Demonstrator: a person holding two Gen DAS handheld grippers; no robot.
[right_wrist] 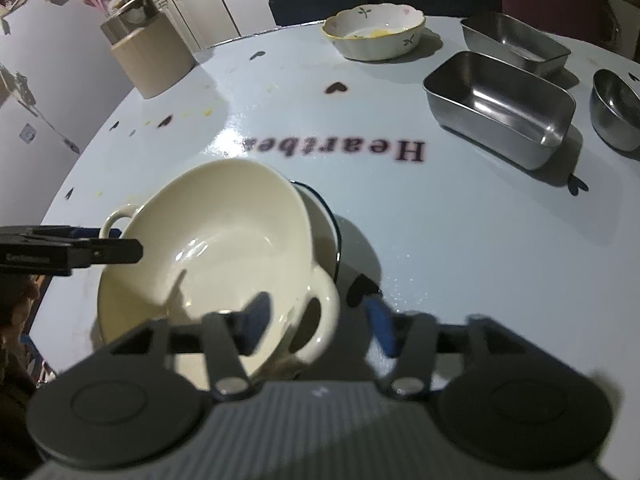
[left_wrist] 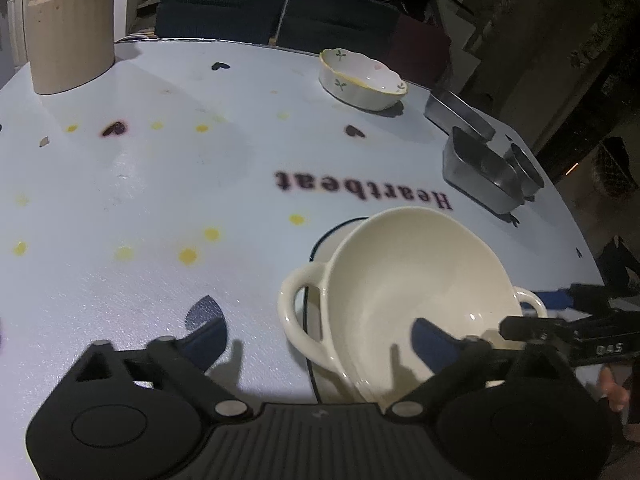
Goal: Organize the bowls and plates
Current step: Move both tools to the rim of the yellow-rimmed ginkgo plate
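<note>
A cream two-handled bowl [left_wrist: 404,292] [right_wrist: 216,248] sits tilted on a white plate with a dark rim [left_wrist: 324,240] [right_wrist: 324,216] on the white table. My left gripper [left_wrist: 320,340] is open, its left finger over bare table and its right finger over the bowl's inside. My right gripper [right_wrist: 320,316] is open, straddling the bowl's near handle [right_wrist: 320,312] without clamping it. Each gripper shows in the other's view, at the bowl's far handle. A small floral bowl [left_wrist: 362,78] [right_wrist: 374,32] stands at the far side.
Two steel rectangular trays [right_wrist: 500,108] [right_wrist: 516,42] and a round steel bowl [right_wrist: 616,108] stand at the right. A beige container [left_wrist: 70,44] [right_wrist: 150,54] stands at the far left. The table edge [left_wrist: 560,184] curves close on the right. Chairs stand behind.
</note>
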